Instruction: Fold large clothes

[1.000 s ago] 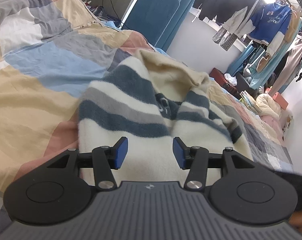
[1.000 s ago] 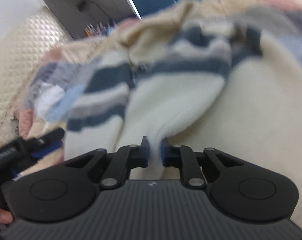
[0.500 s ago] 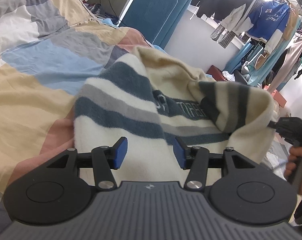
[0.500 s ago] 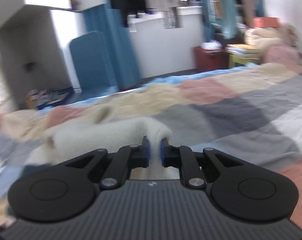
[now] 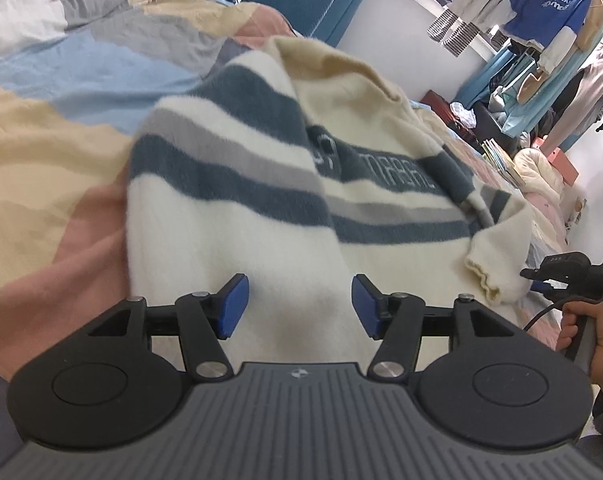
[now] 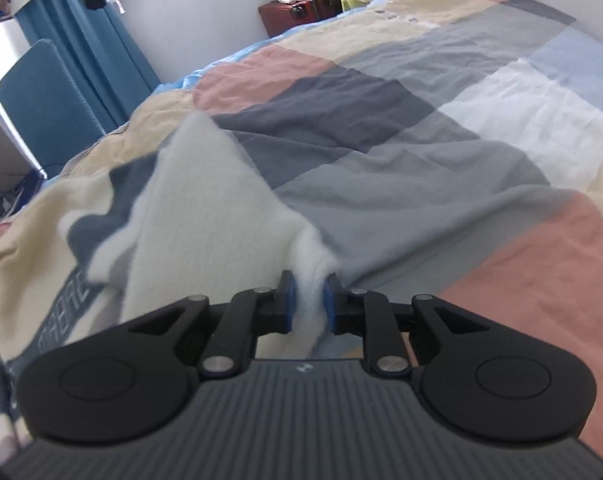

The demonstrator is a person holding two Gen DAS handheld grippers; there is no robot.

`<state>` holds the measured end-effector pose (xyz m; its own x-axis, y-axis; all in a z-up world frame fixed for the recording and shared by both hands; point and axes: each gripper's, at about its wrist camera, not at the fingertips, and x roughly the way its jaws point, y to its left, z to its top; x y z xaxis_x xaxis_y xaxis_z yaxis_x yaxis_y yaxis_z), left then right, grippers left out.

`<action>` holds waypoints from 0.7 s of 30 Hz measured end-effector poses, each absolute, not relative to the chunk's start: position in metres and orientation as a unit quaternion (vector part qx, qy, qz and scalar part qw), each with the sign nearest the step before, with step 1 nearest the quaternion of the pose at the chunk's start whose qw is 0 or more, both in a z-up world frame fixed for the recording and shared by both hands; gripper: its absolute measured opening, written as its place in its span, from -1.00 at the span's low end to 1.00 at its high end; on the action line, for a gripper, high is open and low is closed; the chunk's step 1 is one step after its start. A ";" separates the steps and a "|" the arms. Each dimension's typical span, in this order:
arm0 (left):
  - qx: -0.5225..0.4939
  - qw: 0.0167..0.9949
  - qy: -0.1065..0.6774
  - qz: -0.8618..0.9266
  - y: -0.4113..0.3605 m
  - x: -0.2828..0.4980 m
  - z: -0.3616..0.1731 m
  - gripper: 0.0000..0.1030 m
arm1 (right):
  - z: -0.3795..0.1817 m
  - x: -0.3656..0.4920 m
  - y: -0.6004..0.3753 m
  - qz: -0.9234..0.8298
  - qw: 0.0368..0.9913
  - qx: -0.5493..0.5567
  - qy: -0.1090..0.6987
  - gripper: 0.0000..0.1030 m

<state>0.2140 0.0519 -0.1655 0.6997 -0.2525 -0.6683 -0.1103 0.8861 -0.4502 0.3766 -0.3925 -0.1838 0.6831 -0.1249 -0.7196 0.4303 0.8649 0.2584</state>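
Sweater (image 5: 237, 184), cream fleece with blue and grey stripes, lies spread on the patchwork quilt (image 5: 41, 148) directly ahead of the left gripper (image 5: 299, 306), body panel running under and beyond its tips. Left gripper: jaws have just been opening, now stand wide apart, blue pads clear of the cloth on both sides, nothing gripped; fleece lies below the gap. Further right in that view, the loose sleeve cuff (image 5: 497, 264) sits bunched at the garment's edge, just ahead of the person's hand (image 5: 593, 344) on the other tool. Right gripper (image 6: 309, 300): jaws narrow but have just been opening; a fold of white fleece stands between the pads and looks still lightly pinched, though the hold seems to be loosening. From its view the sleeve trails off to the left over the garment, bare quilt to the right. Judgement: the step is laying the sleeve out or across before the fold. To do it well, let the cloth drop only once it lies flat and unbunched, pull straight back so the pads do not drag the pile, then use the open left gripper to take the near hem squarely, both layers together.
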 end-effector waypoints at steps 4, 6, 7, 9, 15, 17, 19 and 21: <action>-0.236 0.890 0.388 -0.044 0.047 0.213 -0.167 0.34 | -0.169 0.357 -0.383 -0.134 0.904 0.194 0.356 0.18; -0.230 0.891 0.389 -0.044 0.044 0.212 -0.168 0.35 | -0.160 0.351 -0.380 -0.132 0.910 0.193 0.343 0.35; -0.226 0.891 0.390 -0.044 0.042 0.212 -0.168 0.36 | -0.153 0.349 -0.375 -0.131 0.913 0.188 0.337 0.34; -0.222 0.892 0.392 -0.044 0.039 0.212 -0.170 0.39 | -0.144 0.343 -0.367 -0.121 0.922 0.180 0.319 0.34; -0.205 0.895 0.396 -0.027 0.023 0.212 -0.180 0.45 | -0.124 0.335 -0.327 -0.067 0.951 0.104 0.283 0.34; -0.181 0.900 0.396 -0.015 0.014 0.213 -0.182 0.44 | -0.123 0.336 -0.315 -0.047 0.955 0.082 0.282 0.35; -0.161 0.905 0.395 -0.004 0.006 0.213 -0.185 0.44 | -0.125 0.338 -0.306 -0.032 0.956 0.063 0.284 0.35; -0.158 0.905 0.396 0.015 0.005 0.215 -0.188 0.29 | -0.126 0.341 -0.300 -0.019 0.957 0.050 0.286 0.35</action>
